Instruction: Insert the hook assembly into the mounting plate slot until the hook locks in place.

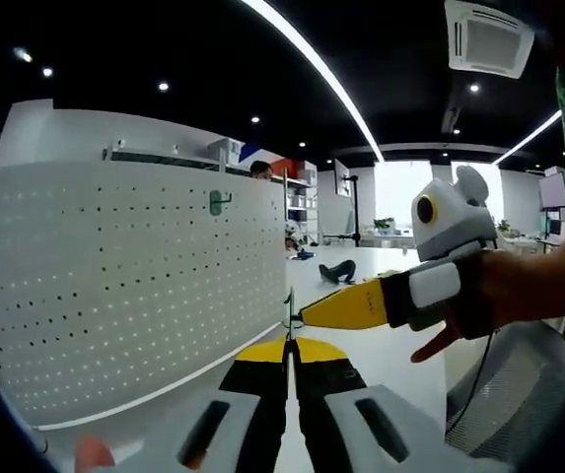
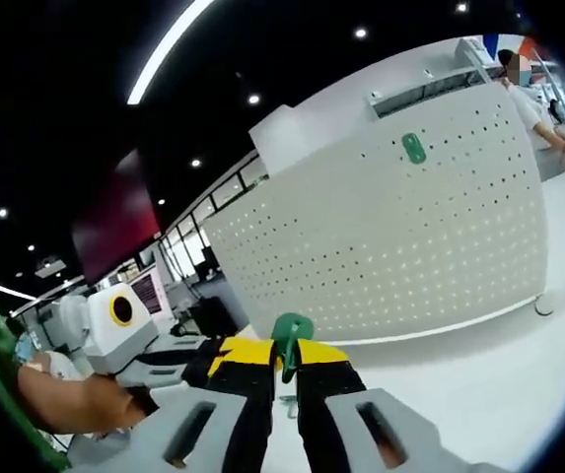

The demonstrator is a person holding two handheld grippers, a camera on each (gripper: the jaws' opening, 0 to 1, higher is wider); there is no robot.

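While your right gripper [image 2: 284,363] clamps a green hook [image 2: 291,335] well apart from the pegboard [image 2: 390,246], nothing's inserted yet. Left gripper [image 1: 288,347] is closed w/ nothing held. Another hook [image 2: 414,148] already hangs on the board.

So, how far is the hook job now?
Done: one green plastic hook already sits on the white perforated mounting board. In hand: the right tool is shut on a second green hook. The left tool is shut with nothing visible in it. Left: carry this hook to the board and lock it in.
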